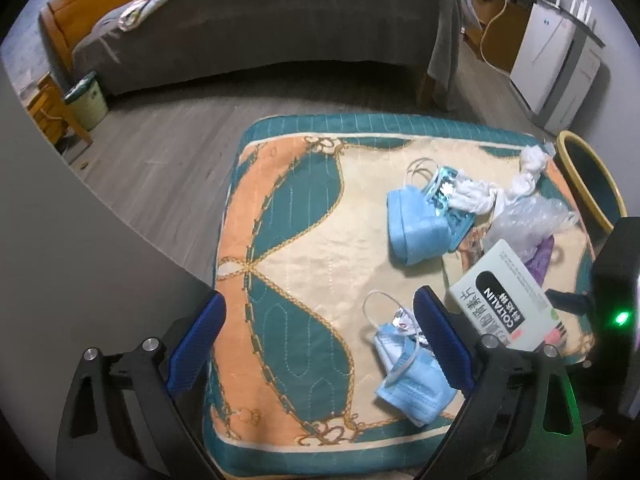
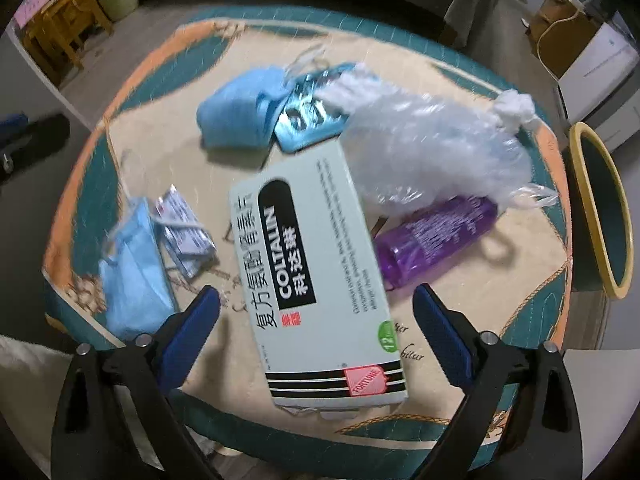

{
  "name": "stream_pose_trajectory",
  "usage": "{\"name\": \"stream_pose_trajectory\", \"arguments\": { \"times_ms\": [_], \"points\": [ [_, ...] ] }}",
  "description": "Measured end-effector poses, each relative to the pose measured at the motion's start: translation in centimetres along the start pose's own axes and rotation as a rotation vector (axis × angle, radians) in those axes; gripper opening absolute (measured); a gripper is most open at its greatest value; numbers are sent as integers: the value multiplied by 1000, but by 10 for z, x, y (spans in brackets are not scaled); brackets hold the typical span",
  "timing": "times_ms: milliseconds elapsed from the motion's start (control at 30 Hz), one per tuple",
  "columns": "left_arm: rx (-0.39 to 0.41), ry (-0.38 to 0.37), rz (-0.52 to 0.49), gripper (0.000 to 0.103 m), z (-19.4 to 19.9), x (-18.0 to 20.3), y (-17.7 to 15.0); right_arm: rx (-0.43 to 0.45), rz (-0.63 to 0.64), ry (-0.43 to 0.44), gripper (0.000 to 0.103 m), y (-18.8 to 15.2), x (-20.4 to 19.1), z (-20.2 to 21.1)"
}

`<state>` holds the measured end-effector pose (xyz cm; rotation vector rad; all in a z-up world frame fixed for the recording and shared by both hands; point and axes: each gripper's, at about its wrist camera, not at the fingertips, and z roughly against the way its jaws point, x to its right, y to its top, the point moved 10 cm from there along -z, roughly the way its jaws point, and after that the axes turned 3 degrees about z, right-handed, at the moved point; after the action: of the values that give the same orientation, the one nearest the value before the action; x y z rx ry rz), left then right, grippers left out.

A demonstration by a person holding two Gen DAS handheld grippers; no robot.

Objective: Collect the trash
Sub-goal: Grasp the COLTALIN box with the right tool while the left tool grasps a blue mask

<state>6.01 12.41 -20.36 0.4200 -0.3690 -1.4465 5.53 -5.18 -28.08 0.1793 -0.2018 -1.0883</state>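
Blue-padded fingers of the right gripper (image 2: 316, 312): spread wide, nothing pressed between them, one to each side of the medicine box (image 2: 316, 280), which lies flat between them. Judged as lined up for a grasp across the box's width.

Left gripper (image 1: 320, 316): released, empty, hanging over the quilted cushion (image 1: 288, 264); its right-hand finger stands just beside the near face mask (image 1: 412, 384).

Trash, all loose on the cushion:
- near face mask, with a small foil blister pack (image 2: 184, 232) touching it;
- far face mask (image 1: 416, 232), folded, touching a teal blister pack (image 2: 312, 116);
- clear plastic bag (image 2: 436, 148), crumpled, draped partly over the purple bottle (image 2: 436, 236);
- white tissue wads (image 1: 532, 168) at the far right edge.

Yellow-rimmed bin (image 2: 600, 208): stands just off the cushion's right edge, likely the drop point.

View differences: right wrist shows the box label, the purple bottle's length and the foil pack plainly, though blurred. Left wrist shows the bed (image 1: 256, 28), a second, pale bin (image 1: 86, 100) beside it, the white cabinet (image 1: 552, 60), and the right gripper's dark body with a green light at frame edge.
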Motion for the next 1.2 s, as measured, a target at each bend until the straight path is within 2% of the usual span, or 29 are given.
{"name": "stream_pose_trajectory", "arguments": {
  "times_ms": [67, 167, 267, 367, 533, 633, 700, 767, 900, 1067, 1200],
  "points": [
    [-6, -2, -14, 95, -2, 4, -1, -21, 34, -27, 87, -3, -1, -8],
    [-19, -9, -28, 95, -5, 9, -2, -12, 36, -2, 73, -3, -4, -10],
    [-34, -9, -47, 94, -9, 15, -4, 4, 47, -17, 72, 0, -1, -6],
    [-54, -27, -71, 91, -12, 24, -9, 27, 0, -5, 71, 4, 6, 4],
    [-145, -56, -147, 70, -28, 49, -27, 66, -81, -7, 71, 5, 27, 19],
    [-214, -56, -199, 50, -41, 59, -40, 69, -96, -9, 71, 3, 36, 22],
    [-252, -60, -222, 22, -47, 63, -48, 73, -99, -5, 71, 4, 42, 24],
    [-266, -74, -246, 10, -48, 69, -52, 81, -103, -5, 71, 6, 45, 25],
    [-204, -76, -267, 4, -35, 75, -43, 103, -133, -2, 71, 3, 49, 38],
    [-37, -75, -250, 4, 1, 77, -10, 152, -212, 11, 71, 8, 69, 62],
    [73, -72, -210, 3, 27, 69, 18, 212, -279, 74, 71, 19, 80, 87]
  ]
}}
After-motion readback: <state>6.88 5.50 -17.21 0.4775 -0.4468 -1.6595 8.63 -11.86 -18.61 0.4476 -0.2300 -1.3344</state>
